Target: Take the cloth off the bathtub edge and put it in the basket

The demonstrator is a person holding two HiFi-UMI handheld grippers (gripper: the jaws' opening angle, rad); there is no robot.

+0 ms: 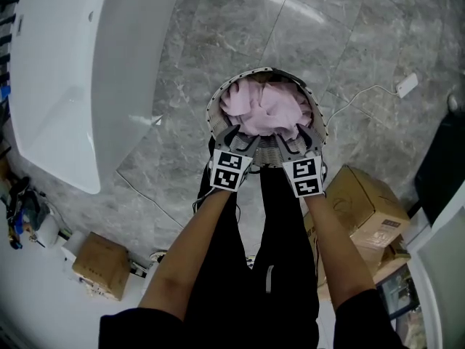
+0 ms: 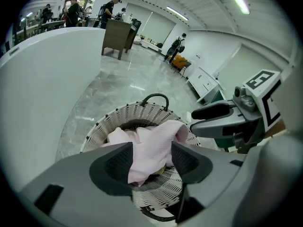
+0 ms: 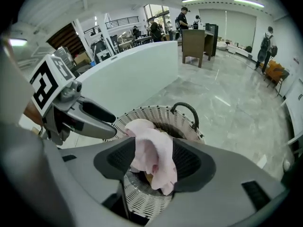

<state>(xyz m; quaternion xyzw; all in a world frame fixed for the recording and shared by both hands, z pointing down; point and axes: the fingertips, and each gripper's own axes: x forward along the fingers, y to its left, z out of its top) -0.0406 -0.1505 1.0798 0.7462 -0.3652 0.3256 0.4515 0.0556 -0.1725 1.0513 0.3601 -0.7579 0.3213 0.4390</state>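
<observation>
Pink cloth (image 1: 265, 107) in basket (image 1: 270, 153), loose btwn L and R open jaws.

Rm: brown desk (image 3: 198, 40) is standing on grey marble floor (image 3: 227, 103), which is gleaming in front of desk. Two ppl (image 3: 183, 18) are standing just behind desk; person w/ backpack (image 3: 267, 41) is standing well R of it. On ceiling above & R of desk, strip lights (image 3: 246, 2) are glowing; behind it, windows (image 3: 161, 11) are letting daylight in; railed balcony (image 3: 120, 21) is running to its L.
</observation>
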